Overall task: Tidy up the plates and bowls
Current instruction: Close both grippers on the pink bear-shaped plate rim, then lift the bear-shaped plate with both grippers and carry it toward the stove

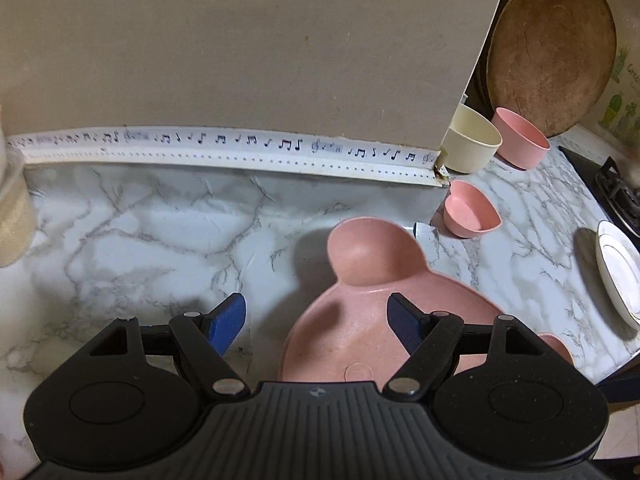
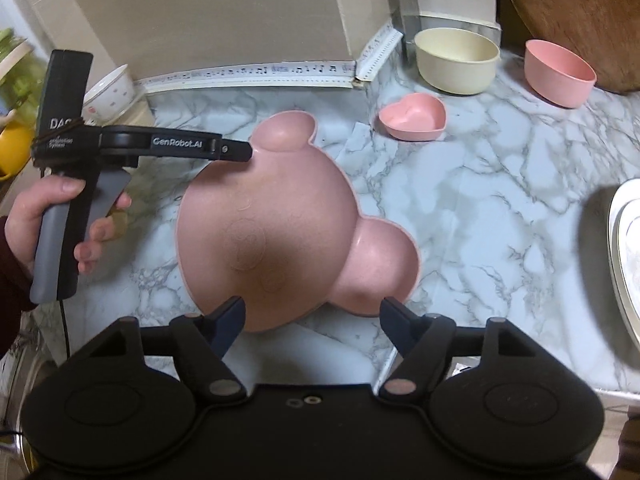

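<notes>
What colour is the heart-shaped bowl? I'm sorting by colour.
Pink; the heart-shaped bowl shows best in the right wrist view.

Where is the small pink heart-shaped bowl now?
In the right wrist view, the heart-shaped bowl stands on the marble counter, upper right of the bear-shaped pink plate, in front of the cream bowl.

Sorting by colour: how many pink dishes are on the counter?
3: the bear-shaped plate in the middle, the heart bowl behind it, the round bowl far right. Others may be hidden.
</notes>
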The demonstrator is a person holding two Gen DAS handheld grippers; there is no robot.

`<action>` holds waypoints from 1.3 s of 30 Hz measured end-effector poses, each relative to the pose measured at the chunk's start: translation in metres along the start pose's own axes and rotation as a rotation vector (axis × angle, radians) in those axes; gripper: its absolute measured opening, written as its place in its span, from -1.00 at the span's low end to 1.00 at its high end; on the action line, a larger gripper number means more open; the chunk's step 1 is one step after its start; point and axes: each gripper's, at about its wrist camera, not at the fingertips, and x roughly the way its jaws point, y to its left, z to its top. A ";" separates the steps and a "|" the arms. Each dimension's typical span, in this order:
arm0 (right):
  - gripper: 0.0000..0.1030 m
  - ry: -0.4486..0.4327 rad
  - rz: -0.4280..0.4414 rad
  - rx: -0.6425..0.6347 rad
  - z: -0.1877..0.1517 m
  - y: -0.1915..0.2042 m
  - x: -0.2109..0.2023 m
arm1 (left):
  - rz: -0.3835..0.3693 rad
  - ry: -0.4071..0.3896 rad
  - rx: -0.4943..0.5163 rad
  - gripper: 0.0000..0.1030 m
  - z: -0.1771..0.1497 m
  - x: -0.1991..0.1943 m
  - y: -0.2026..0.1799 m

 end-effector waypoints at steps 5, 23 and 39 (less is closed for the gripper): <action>0.26 0.021 -0.009 0.055 0.003 -0.002 0.009 | -0.028 0.013 0.010 0.49 0.001 0.007 0.001; -0.07 0.128 0.060 0.252 0.003 -0.015 0.024 | -0.087 0.050 0.021 -0.18 0.002 0.013 0.004; -0.61 0.145 0.040 0.249 0.011 -0.036 0.028 | -0.149 0.098 0.065 -0.40 -0.008 0.002 0.008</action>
